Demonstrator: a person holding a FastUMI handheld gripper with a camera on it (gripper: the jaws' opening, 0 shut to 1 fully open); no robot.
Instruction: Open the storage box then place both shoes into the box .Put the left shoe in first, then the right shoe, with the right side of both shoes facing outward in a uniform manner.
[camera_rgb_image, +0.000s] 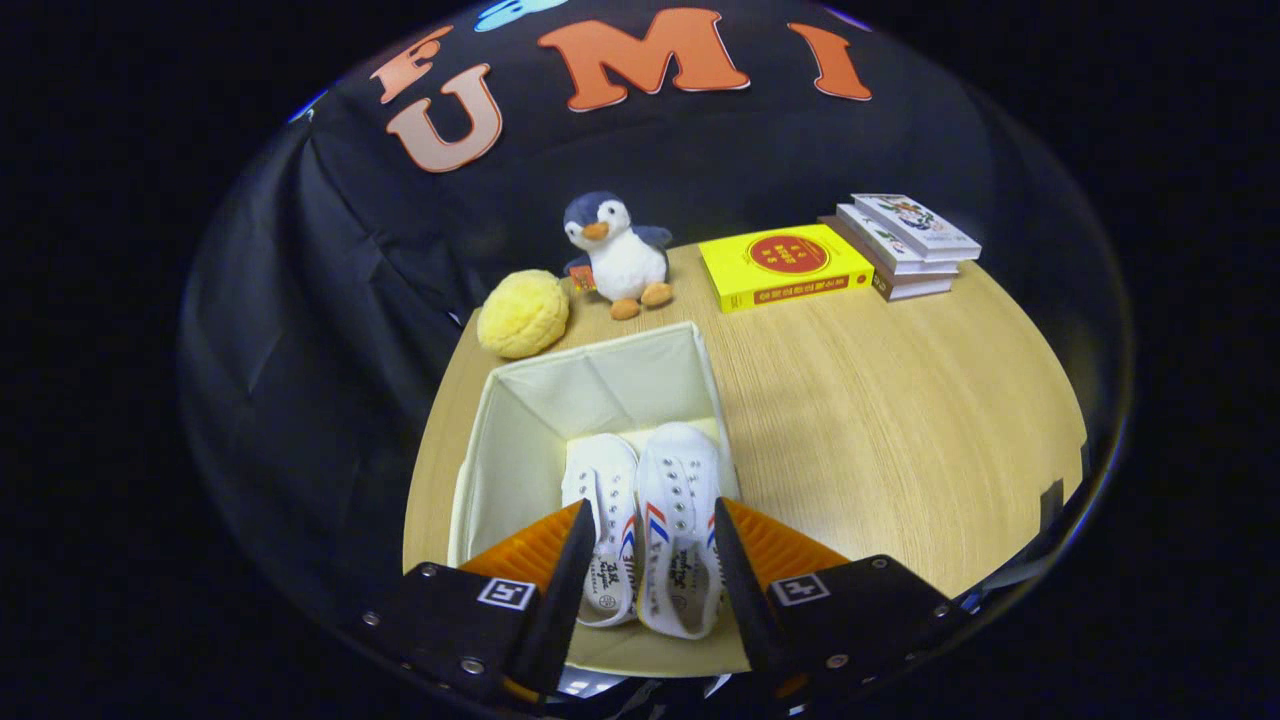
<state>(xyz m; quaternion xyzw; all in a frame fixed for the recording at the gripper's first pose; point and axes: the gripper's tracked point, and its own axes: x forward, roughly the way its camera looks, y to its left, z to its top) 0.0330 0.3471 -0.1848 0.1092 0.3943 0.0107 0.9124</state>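
Observation:
A cream fabric storage box stands open on the wooden table. Two white canvas shoes lie side by side inside it, toes pointing away from me and openings facing up. One shoe is nearer the box's left wall. The other shoe is next to the right wall and has red and blue stripes on its side. My gripper hovers over the shoes' heel ends. It is open, and both heels show in the gap between the fingers. Neither finger visibly presses on a shoe.
Beyond the box sit a yellow plush bun and a penguin toy. A yellow book and a stack of books lie at the table's far right. Bare tabletop stretches to the right of the box.

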